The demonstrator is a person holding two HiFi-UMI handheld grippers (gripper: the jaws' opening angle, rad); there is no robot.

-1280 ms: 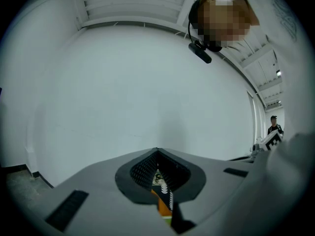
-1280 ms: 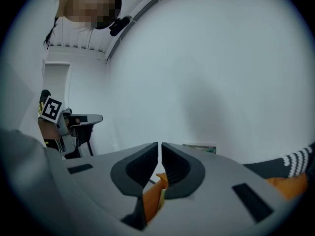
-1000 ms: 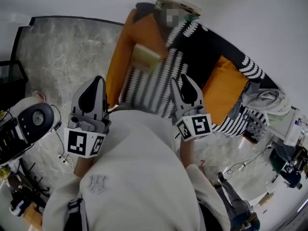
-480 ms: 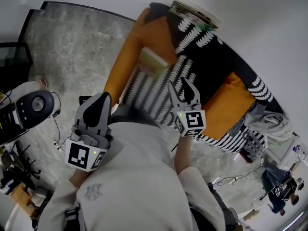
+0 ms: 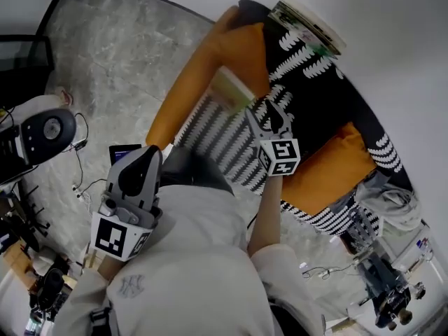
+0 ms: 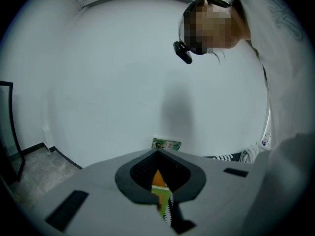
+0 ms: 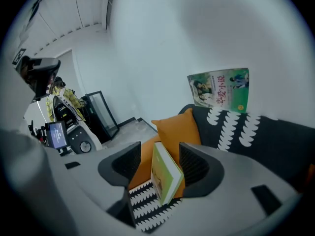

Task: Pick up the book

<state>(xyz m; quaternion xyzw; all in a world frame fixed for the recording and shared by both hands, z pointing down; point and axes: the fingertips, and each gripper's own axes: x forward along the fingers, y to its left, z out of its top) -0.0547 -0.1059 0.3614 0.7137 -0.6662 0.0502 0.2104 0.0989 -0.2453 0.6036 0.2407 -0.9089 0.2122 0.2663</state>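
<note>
Green book (image 7: 165,173) sighted between right gripper's (image 7: 160,156) just-opened jaws, head view: beyond them

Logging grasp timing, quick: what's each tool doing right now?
Left tool: closed, empty.
Right tool: open, its jaws have just been opening; the book shows between them, not gripped.

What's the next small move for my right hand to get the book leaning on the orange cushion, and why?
Probably ease the right tongs forward around the book. Their jaws have just been opening and stand wide; the book leans on the orange cushion, framed in the gap but still ahead, untouched.
</note>
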